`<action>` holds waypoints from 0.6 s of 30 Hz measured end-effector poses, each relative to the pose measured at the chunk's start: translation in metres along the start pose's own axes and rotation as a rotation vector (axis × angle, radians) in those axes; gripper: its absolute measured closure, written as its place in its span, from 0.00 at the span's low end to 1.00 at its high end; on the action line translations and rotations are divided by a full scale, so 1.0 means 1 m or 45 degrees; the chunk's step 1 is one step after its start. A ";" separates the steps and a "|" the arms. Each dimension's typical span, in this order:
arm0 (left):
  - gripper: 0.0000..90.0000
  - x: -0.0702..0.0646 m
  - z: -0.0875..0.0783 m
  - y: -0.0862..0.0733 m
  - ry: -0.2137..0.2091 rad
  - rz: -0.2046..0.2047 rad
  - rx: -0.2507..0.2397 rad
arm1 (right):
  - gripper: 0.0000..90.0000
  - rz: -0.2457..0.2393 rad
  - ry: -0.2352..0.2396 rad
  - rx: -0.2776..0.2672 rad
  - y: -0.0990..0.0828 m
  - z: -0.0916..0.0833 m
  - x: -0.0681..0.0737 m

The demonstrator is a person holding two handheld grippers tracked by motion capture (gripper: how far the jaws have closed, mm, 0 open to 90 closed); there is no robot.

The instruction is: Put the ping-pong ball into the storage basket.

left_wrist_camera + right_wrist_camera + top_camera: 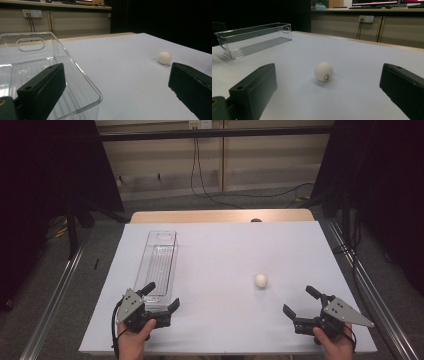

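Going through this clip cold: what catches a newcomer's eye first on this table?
The small white ball draws the eye first, alone on the pale table right of centre, straight ahead of the open right gripper. Next comes the long clear plastic bin lying lengthwise on the left side, empty as far as can be seen. The open left gripper sits at its near end, with one of its fingers in front of the bin's wall.

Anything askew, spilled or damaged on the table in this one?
Nothing stands out. The clear bin stands upright and empty, the white ball rests alone on the table, and the left gripper and right gripper are open, touching neither.
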State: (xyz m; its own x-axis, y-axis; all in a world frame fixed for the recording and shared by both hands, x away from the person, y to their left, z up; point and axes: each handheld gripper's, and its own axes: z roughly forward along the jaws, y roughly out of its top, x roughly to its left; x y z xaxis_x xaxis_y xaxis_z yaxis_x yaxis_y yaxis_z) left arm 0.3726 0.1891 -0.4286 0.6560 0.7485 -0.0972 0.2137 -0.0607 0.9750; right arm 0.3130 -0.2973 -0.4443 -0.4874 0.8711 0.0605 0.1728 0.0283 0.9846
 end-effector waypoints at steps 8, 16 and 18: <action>0.02 -0.006 0.005 0.004 -0.016 0.002 -0.002 | 0.01 0.007 -0.003 0.002 0.000 0.001 0.000; 0.02 -0.016 0.015 0.010 -0.044 -0.003 0.002 | 0.01 -0.004 0.008 0.009 -0.001 0.001 0.000; 0.01 -0.018 0.017 0.011 -0.066 -0.018 -0.006 | 0.01 -0.004 0.013 0.013 -0.001 0.001 0.000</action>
State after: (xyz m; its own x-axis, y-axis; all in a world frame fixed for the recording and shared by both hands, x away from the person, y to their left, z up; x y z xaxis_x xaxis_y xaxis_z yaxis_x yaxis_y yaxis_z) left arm 0.3752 0.1641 -0.4200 0.6894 0.7142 -0.1209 0.2199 -0.0474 0.9744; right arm 0.3134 -0.2968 -0.4450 -0.4967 0.8659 0.0593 0.1800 0.0359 0.9830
